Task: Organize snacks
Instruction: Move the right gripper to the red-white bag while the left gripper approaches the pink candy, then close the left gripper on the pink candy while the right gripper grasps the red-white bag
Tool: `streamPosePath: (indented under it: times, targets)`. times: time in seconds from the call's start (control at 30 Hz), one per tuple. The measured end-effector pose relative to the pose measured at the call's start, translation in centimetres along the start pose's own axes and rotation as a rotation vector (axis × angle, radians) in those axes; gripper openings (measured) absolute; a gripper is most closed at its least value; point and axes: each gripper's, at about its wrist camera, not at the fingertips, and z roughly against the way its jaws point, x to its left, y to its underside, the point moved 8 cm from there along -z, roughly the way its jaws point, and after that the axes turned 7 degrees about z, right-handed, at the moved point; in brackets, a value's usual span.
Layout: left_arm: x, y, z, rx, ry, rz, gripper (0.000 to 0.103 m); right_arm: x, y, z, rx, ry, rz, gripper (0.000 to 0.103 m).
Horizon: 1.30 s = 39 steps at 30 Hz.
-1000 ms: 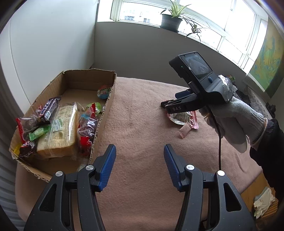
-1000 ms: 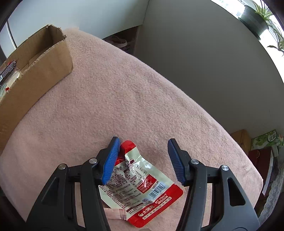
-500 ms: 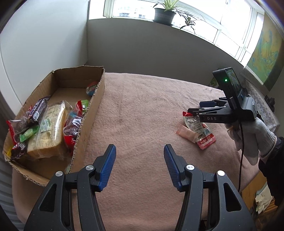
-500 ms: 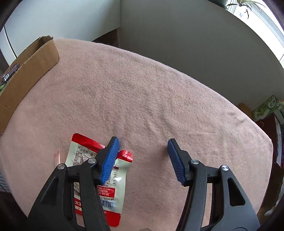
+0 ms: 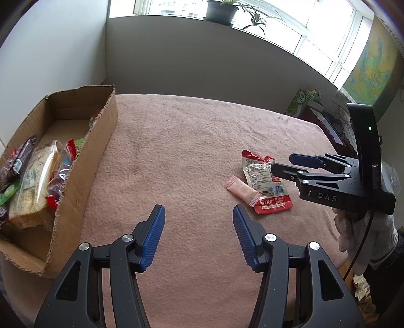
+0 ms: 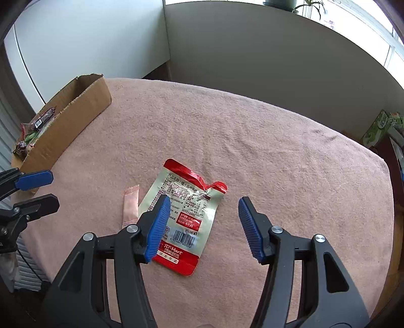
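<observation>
Lying flat on the pink blanket (image 6: 252,141), the snack packet (image 6: 185,217) is a crinkled foil pouch with red bands at its top and bottom and a pale middle printed with small text, a red label and a barcode. Its top edge looks torn and curled up at 1 corner. You have your right gripper (image 6: 202,227) hovering just over it with the jaws spread wide and nothing between them; the left blue pad (image 6: 157,227) covers the packet's left edge in the wrist view, while the right pad sits past the packet's right side, over bare blanket. Whether either pad touches the foil cannot be told.

Just beside the packet, on its left in your right wrist view, a small pink sachet (image 6: 131,205) lies lengthwise, and its lower end looks tucked against the packet's edge. From your left wrist view the same packet (image 5: 265,183) and sachet (image 5: 242,190) sit well apart from the cardboard box (image 5: 83,161), which stands along the blanket's left edge. That box holds several wrapped snacks: a pale bread-like pack (image 5: 32,181), a dark bar (image 5: 21,157) and bits of red and green wrapping.

Your left gripper (image 5: 199,237) hangs over bare blanket between the box and the packet, jaws spread and holding nothing. A potted plant (image 5: 222,10) stands on the windowsill.
</observation>
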Motion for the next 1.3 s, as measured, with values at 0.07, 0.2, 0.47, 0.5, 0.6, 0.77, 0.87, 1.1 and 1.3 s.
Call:
streamPosePath:
  times: [0.07, 0.2, 0.47, 0.5, 0.6, 0.77, 0.87, 1.1, 1.3]
  targets:
    - [-1.1, -0.4, -1.0, 0.015, 0.005, -0.017, 0.055, -0.2, -0.3, -0.3, 0.005, -0.019, -0.043, 0.059]
    - [-3.4, -0.9, -3.1, 0.04, 0.008, -0.047, 0.055, -2.0, 0.4, -0.2, 0.007, -0.019, -0.101, 0.059]
    - [-5.6, -0.2, -7.0, 0.066, -0.063, -0.1, 0.055, -3.4, 0.8, -0.1, -0.006, -0.026, -0.152, 0.059]
    - [-5.5, -0.1, -7.3, 0.069, -0.072, -0.106, 0.055, -3.4, 0.8, 0.0, -0.008, -0.029, -0.154, 0.059]
    - [-5.1, 0.2, -7.4, 0.058, -0.098, -0.133, 0.055, -3.3, 1.0, 0.3, -0.014, -0.044, -0.165, 0.059]
    - [-3.5, -0.1, -7.2, 0.056, -0.114, -0.107, 0.055, -2.5, 0.7, -0.4, -0.01, -0.078, -0.197, 0.059]
    - [-3.1, -0.2, -7.1, 0.057, -0.117, -0.114, 0.055, -1.5, 0.4, -0.9, -0.01, -0.068, -0.189, 0.075]
    - [-2.0, -0.4, -6.5, 0.052, -0.112, -0.122, 0.034, 0.9, -0.5, -2.5, 0.017, -0.049, -0.149, 0.081]
    - [-0.4, -0.3, -5.7, 0.057, -0.096, -0.099, 0.032, 2.4, -1.0, -3.9, 0.035, 0.013, -0.1, 0.094]
